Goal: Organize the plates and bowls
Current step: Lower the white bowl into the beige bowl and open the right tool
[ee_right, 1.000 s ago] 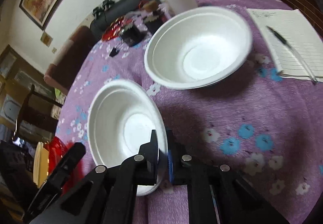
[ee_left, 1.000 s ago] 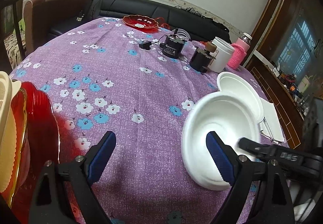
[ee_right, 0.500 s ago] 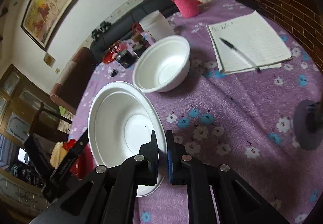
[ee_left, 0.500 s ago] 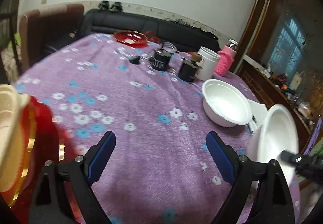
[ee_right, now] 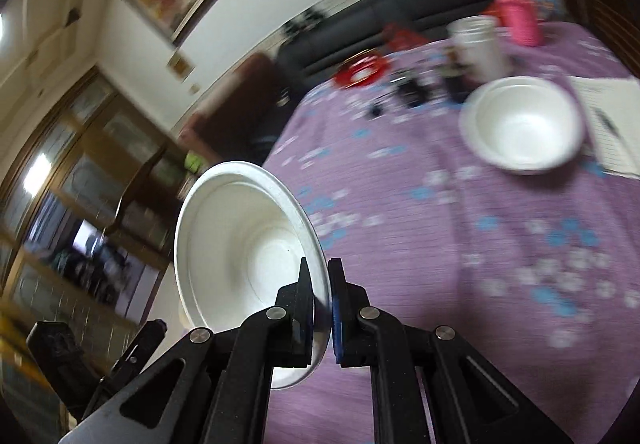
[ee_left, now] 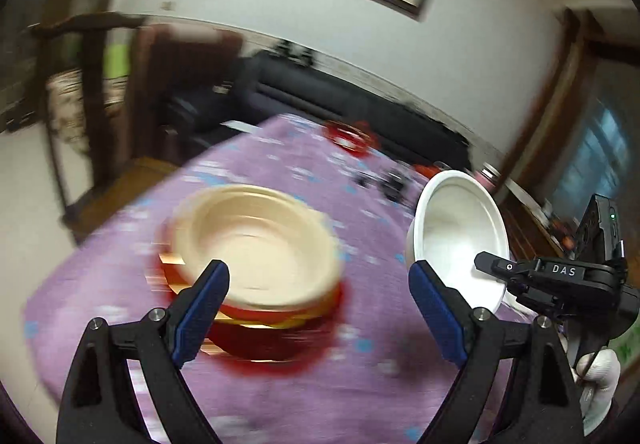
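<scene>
Clearly the white bowl (ee_right: 248, 256) held by the right gripper (ee_right: 320, 308) is a light thing — thin-walled, foam or pulp by the look of it, with a broad flat rim. The tongs are clamped together on that rim at the near edge, one finger inside and one outside, and the bowl hangs tilted well off the purple flowered tablecloth (ee_right: 460, 244), its mouth turned toward the left. My judgement is that a rim pinch suits it: it weighs too little to sag, but the lip would crease or crack under a hard squeeze, and a smooth rim held at one point may swing if moved fast. It holds nothing.

From the left wrist the same bowl (ee_left: 460, 236) appears at the right, tipped on edge beside the right gripper's black body (ee_left: 560, 280), with a white-gloved hand (ee_left: 600, 372) below it. The left gripper (ee_left: 316, 308) stands with its blue-padded tongs wide apart and nothing between them. Ahead of it sits a stack near the table's edge: a cream bowl (ee_left: 256, 240), empty, resting on red and gold plates (ee_left: 280, 328) — how many I cannot tell through the blur. That stack looks the likely home for the white bowl, nested into the cream one.

A second white bowl (ee_right: 524, 124) sits upright and empty farther along the cloth, just beside a lined notebook (ee_right: 612, 116). Beyond it stand a white container (ee_right: 480, 44), a pink bottle (ee_right: 520, 20) and a small red dish (ee_right: 362, 72).
</scene>
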### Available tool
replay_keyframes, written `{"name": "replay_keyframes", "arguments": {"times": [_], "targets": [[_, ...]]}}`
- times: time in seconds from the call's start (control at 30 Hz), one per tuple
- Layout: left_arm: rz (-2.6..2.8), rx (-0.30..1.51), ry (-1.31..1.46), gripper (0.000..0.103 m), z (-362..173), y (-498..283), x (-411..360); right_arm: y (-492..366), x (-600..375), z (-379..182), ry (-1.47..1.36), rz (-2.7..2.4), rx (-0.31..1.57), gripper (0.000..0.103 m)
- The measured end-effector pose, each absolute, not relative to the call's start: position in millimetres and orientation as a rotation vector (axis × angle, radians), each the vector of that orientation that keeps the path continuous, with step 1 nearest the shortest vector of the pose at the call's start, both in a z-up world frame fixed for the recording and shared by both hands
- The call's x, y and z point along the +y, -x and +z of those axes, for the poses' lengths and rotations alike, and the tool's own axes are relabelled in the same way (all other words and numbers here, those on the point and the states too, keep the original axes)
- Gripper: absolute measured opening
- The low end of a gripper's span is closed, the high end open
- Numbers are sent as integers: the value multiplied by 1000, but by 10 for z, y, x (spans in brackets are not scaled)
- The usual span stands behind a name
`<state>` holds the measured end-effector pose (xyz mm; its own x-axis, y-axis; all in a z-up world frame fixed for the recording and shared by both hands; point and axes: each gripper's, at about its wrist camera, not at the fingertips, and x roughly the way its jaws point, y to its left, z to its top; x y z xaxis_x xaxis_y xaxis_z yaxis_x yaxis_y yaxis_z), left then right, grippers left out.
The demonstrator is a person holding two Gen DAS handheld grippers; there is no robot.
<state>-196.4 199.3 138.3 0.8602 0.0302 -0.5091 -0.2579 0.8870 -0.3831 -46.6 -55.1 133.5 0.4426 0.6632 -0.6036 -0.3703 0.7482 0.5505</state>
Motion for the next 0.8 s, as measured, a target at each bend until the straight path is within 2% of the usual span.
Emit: {"name": "replay_keyframes", "arguments": {"times": [0.3,0.6,0.63,0.7,0.8], "targets": [[290,461,578,91,1360,2493,2764,224,755,1127,-231,698,1031,8],[295,449,616,91,1261,2511,2919,161,1146,1004,-122,660,1060,11],[296,454,614,91,1250,2514,2927,164,1151,1006,-120,660,1055,12],[295,461,614,91,1242,2526,2925,167,1151,1018,-129,676,1046,26],[298,468,614,91,1235,2525,2924,195,1096,1075,-144,675,1011,38]]}}
